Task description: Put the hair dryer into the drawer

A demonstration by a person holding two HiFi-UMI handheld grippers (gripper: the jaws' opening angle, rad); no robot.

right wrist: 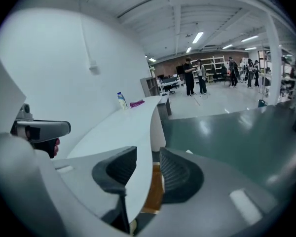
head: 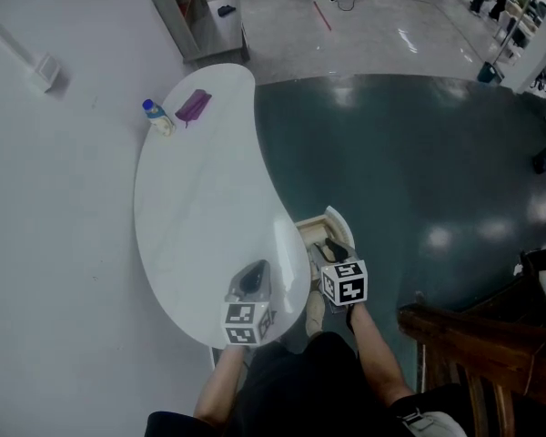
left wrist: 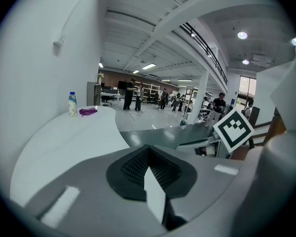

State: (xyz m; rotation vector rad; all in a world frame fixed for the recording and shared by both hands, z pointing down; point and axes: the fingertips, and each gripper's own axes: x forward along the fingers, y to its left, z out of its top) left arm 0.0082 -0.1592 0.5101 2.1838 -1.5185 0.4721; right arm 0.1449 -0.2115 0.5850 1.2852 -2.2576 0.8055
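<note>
An open drawer [head: 320, 228] sticks out of the right side of the white table [head: 200, 217], close to me. A dark shape [head: 335, 248] lies at the drawer's near end, partly under my right gripper [head: 335, 260]; I cannot tell whether it is the hair dryer. The right gripper [right wrist: 148, 174] hangs above the drawer with its jaws apart and nothing between them. Through the gap I see the table edge and the drawer's wooden inside [right wrist: 154, 194]. My left gripper [head: 254, 273] is over the table's near end. Its pads [left wrist: 138, 167] meet, with nothing held.
A small bottle [head: 157, 116] and a purple item [head: 193, 106] sit at the table's far end. A dark wooden chair [head: 478, 344] stands to my right on the dark green floor [head: 409, 153]. Beyond the table are a grey cabinet [head: 196, 12] and people standing far off.
</note>
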